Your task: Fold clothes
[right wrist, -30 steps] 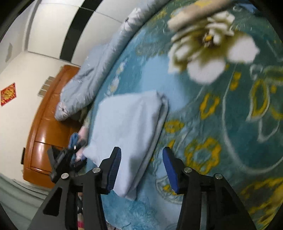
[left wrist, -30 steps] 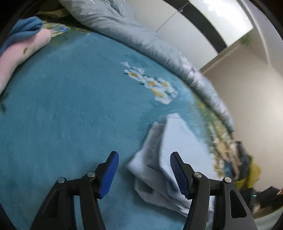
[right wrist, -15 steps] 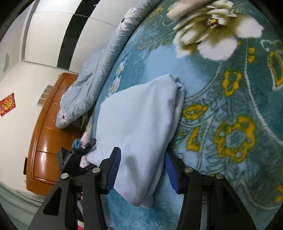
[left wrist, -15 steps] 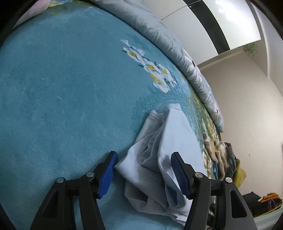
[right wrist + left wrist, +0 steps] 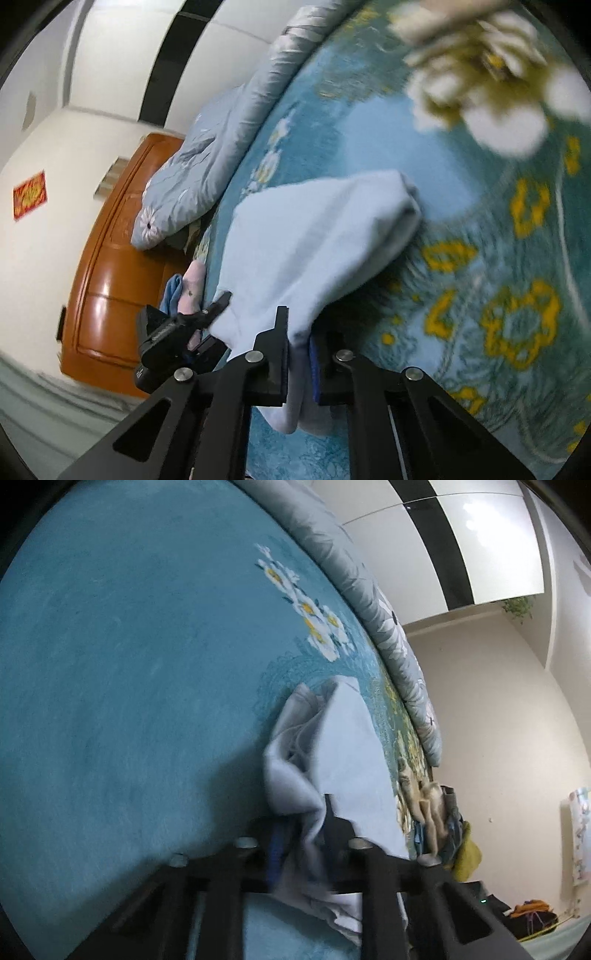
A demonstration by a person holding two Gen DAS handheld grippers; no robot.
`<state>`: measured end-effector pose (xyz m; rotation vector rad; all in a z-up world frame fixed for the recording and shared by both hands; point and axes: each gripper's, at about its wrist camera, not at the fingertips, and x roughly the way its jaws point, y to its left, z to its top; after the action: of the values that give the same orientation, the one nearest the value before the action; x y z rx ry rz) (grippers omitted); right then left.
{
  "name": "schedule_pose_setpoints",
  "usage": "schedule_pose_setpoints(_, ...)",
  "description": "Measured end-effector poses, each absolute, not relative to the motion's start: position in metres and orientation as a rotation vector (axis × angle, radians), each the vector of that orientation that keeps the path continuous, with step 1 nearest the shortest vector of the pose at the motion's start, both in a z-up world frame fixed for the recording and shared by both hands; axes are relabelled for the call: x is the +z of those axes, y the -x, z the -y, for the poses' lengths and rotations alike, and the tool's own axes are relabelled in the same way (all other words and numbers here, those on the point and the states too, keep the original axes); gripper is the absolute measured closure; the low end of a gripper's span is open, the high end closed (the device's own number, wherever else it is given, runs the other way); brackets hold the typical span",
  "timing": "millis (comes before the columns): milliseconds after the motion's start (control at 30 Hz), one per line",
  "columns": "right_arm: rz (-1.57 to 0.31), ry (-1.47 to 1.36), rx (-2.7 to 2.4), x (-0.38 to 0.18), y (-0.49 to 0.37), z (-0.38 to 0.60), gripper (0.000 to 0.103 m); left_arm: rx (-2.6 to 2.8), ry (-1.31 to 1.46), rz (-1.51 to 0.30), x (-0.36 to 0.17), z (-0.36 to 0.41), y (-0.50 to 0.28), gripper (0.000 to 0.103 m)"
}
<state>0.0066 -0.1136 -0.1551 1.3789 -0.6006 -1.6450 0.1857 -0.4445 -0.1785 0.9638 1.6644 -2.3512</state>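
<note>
A folded pale blue garment (image 5: 343, 753) (image 5: 317, 243) lies on a teal flowered blanket (image 5: 129, 664) (image 5: 498, 258). My left gripper (image 5: 303, 834) is closing its jaws on the garment's loose, bunched end, and cloth is pinched between the pads. My right gripper (image 5: 297, 343) is closing on the opposite near edge of the same garment, with the fabric squeezed between its blue pads and hanging below them. In the right wrist view the left gripper (image 5: 199, 321) shows as a black frame at the garment's far left corner.
A grey-blue quilt (image 5: 373, 602) (image 5: 221, 147) is rolled along the far side of the bed. Pink and blue clothes (image 5: 184, 288) lie by the wooden headboard (image 5: 110, 266). More clothes (image 5: 436, 812) are piled at the bed's far end.
Both grippers went from open, straddling the garment's edges, to pinching the cloth. The left one sank lower onto its bunched end; the right one slid further onto its edge.
</note>
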Motion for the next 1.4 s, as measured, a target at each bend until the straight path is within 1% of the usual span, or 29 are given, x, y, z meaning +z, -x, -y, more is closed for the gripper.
schedule_pose_setpoints(67, 0.532, -1.365, -1.633, -0.144, -0.003, 0.116, 0.094, -2.367, -0.938, -1.674, -0.174, 0.439, -0.193, 0.093)
schedule_pose_setpoints(133, 0.488, -1.36, -1.626, -0.137, 0.004, 0.112, 0.094, -2.384, -0.93, -1.702, -0.171, 0.431, -0.203, 0.093)
schedule_pose_setpoints(267, 0.461, -1.372, -1.62, -0.133, 0.024, 0.093, 0.095, -2.419, -0.953, -1.75, -0.172, 0.41, -0.218, 0.094)
schedule_pose_setpoints(367, 0.45, -1.4, -1.608, -0.141, 0.032, 0.085, 0.095, -2.444, -0.951, -1.785, -0.173, 0.398, -0.227, 0.095)
schedule_pose_setpoints(433, 0.448, -1.418, -1.606, -0.149, 0.035, 0.083, 0.095, -2.457, -0.954, -1.734, -0.174, 0.395, -0.231, 0.095)
schedule_pose_setpoints(567, 0.45, -1.43, -1.602, -0.161, 0.037, 0.082, 0.095, -2.46, -0.958, -1.719, -0.176, 0.402, -0.234, 0.095)
schedule_pose_setpoints(700, 0.423, -1.412, -1.608, -0.159, 0.035, 0.081, 0.094, -2.482, -0.948, -1.67, -0.17, 0.408, -0.237, 0.094)
schedule_pose_setpoints(733, 0.416, -1.408, -1.61, -0.159, 0.034, 0.08, 0.093, -2.482, -0.946, -1.669, -0.169, 0.41, -0.237, 0.093)
schedule_pose_setpoints(800, 0.4, -1.396, -1.629, -0.156, 0.033, 0.079, 0.092, -2.47, -0.947, -1.649, -0.168, 0.414, -0.233, 0.082)
schedule_pose_setpoints(833, 0.391, -1.39, -1.639, -0.155, 0.033, 0.079, 0.091, -2.458, -0.952, -1.63, -0.168, 0.417, -0.229, 0.07)
schedule_pose_setpoints(867, 0.383, -1.384, -1.649, -0.154, 0.032, 0.079, 0.09, -2.448, -0.95, -1.616, -0.168, 0.42, -0.227, 0.062)
schedule_pose_setpoints(900, 0.374, -1.379, -1.658, -0.153, 0.032, 0.078, 0.09, -2.447, -0.939, -1.611, -0.167, 0.423, -0.226, 0.061)
schedule_pose_setpoints(933, 0.367, -1.373, -1.668, -0.151, 0.031, 0.078, 0.088, -2.451, -0.924, -1.612, -0.165, 0.426, -0.224, 0.057)
schedule_pose_setpoints(967, 0.372, -1.366, -1.68, -0.151, 0.032, 0.075, 0.079, -2.454, -0.919, -1.608, -0.164, 0.429, -0.221, 0.049)
schedule_pose_setpoints(1000, 0.385, -1.363, -1.69, -0.151, 0.034, 0.073, 0.068, -2.457, -0.932, -1.594, -0.164, 0.43, -0.216, 0.046)
schedule_pose_setpoints(1067, 0.429, -1.369, -1.709, -0.155, 0.039, 0.07, 0.062, -2.455, -0.988, -1.569, -0.167, 0.431, -0.203, 0.044)
schedule_pose_setpoints(1200, 0.477, -1.414, -1.696, -0.166, 0.043, 0.075, 0.062, -2.463, -1.087, -1.545, -0.173, 0.424, -0.179, 0.044)
schedule_pose_setpoints(1333, 0.475, -1.423, -1.698, -0.17, 0.041, 0.084, 0.062, -2.475, -1.103, -1.518, -0.172, 0.42, -0.171, 0.04)
schedule_pose_setpoints(1400, 0.475, -1.423, -1.686, -0.17, 0.04, 0.089, 0.061, -2.485, -1.111, -1.514, -0.172, 0.417, -0.169, 0.04)
